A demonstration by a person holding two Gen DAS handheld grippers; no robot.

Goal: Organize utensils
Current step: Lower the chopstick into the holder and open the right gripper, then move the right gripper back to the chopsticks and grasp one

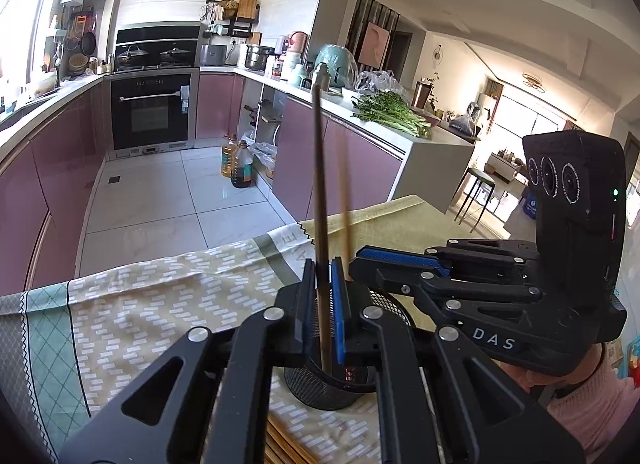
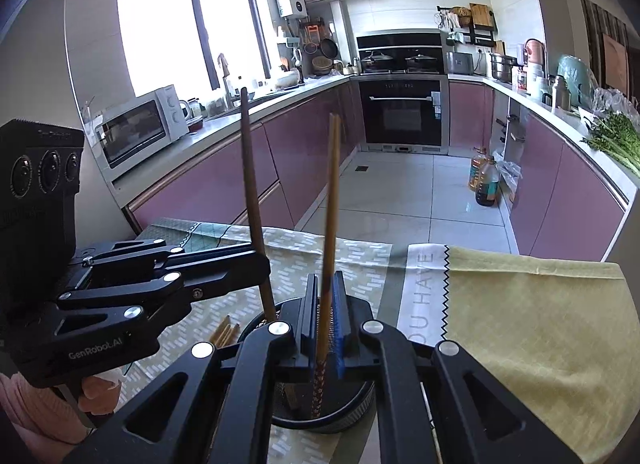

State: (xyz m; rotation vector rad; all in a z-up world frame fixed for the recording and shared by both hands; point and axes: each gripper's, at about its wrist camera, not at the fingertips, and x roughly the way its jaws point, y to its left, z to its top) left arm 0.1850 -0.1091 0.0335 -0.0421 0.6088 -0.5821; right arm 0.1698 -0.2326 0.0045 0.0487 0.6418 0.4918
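Observation:
A black mesh utensil cup [image 1: 320,388] stands on the patterned tablecloth, also in the right wrist view [image 2: 332,416]. My left gripper [image 1: 323,284] is shut on a dark brown chopstick [image 1: 319,183], held upright with its lower end in the cup. My right gripper [image 2: 326,296] is shut on a lighter chopstick [image 2: 331,199] with a patterned lower end, also upright over the cup. The right gripper shows in the left wrist view [image 1: 360,260], the left one in the right wrist view [image 2: 264,264]. Both grippers sit close together above the cup.
Several loose chopsticks [image 2: 225,331] lie on the cloth left of the cup, also in the left wrist view [image 1: 286,444]. A plain yellow cloth [image 2: 536,324] covers the table's right part. Kitchen counters, an oven and oil bottles [image 1: 237,161] are beyond the table edge.

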